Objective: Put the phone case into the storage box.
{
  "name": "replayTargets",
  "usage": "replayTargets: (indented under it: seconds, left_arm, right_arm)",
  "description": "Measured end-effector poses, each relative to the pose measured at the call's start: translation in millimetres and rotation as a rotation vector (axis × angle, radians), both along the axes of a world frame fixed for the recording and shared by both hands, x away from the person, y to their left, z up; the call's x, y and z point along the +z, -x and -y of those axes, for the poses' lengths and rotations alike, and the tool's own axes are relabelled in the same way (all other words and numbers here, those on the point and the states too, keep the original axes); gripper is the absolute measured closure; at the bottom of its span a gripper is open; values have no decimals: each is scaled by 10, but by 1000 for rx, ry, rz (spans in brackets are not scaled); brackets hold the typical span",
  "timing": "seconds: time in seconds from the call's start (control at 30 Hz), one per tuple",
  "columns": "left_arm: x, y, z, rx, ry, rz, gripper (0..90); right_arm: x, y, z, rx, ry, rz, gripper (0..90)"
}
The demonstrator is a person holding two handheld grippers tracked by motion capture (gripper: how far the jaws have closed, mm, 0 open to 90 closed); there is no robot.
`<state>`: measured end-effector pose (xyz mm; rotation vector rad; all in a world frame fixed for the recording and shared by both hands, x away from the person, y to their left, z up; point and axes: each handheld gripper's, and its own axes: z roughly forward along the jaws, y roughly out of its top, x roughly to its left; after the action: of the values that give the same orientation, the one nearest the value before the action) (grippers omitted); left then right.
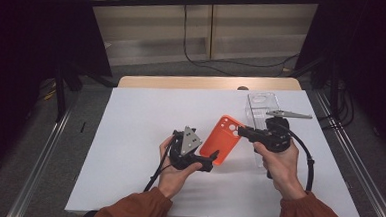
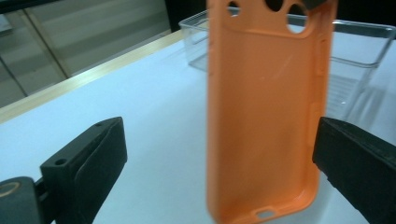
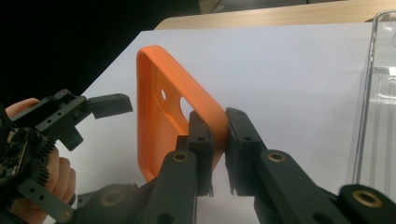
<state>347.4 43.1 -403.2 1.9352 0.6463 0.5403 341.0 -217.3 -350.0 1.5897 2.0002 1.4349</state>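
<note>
Slip risk first: right claw (image 3: pixel 219 140) pinches just the thin top rim of the orange phone case (image 1: pixel 221 139), by the camera holes, jaws squeezed tight on it. That's a small bite on soft rubber, so the case could bend, twist or pop out & drop on the desk (image 1: pixel 140 116), esp. if the hand jerks.

Left claw (image 2: pixel 219 158) is spread wide, w/ the low end of the case hanging between its jaws. One jaw looks close to the case's side edge, the other is well apart. Can't tell if any pad touches yet. If it shuts off-centre it may push the case sideways & pull it out of the right claw.

Case is up in the air over the middle of the desk, between both claws, tilted. Clear plastic case (image 1: pixel 262 109) lies just beside the right hand (image 1: pixel 281 160) & could get bumped.

Both hands come in from the near edge. Left hand (image 1: pixel 175 175) is palm up, claw aimed right. Right hand grips from above, claw aimed left
</note>
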Motion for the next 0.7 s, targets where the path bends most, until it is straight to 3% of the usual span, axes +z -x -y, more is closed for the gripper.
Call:
replayTargets:
  seconds: [0.13, 0.3, 0.4, 0.7]
  left_arm:
    - [32, -5, -75, 61, -32, 46, 31]
    - [43, -46, -228, 39, 39, 6, 34]
    - [63, -58, -294, 54, 62, 14, 36]
    - [66, -29, -421, 63, 69, 28, 33]
  right_arm:
    - [16, 2, 12, 0, 5, 12, 817]
    - [31, -4, 32, 0, 13, 31, 816]
    - [42, -5, 48, 3, 27, 40, 816]
    - [98, 5, 98, 14, 38, 76, 816]
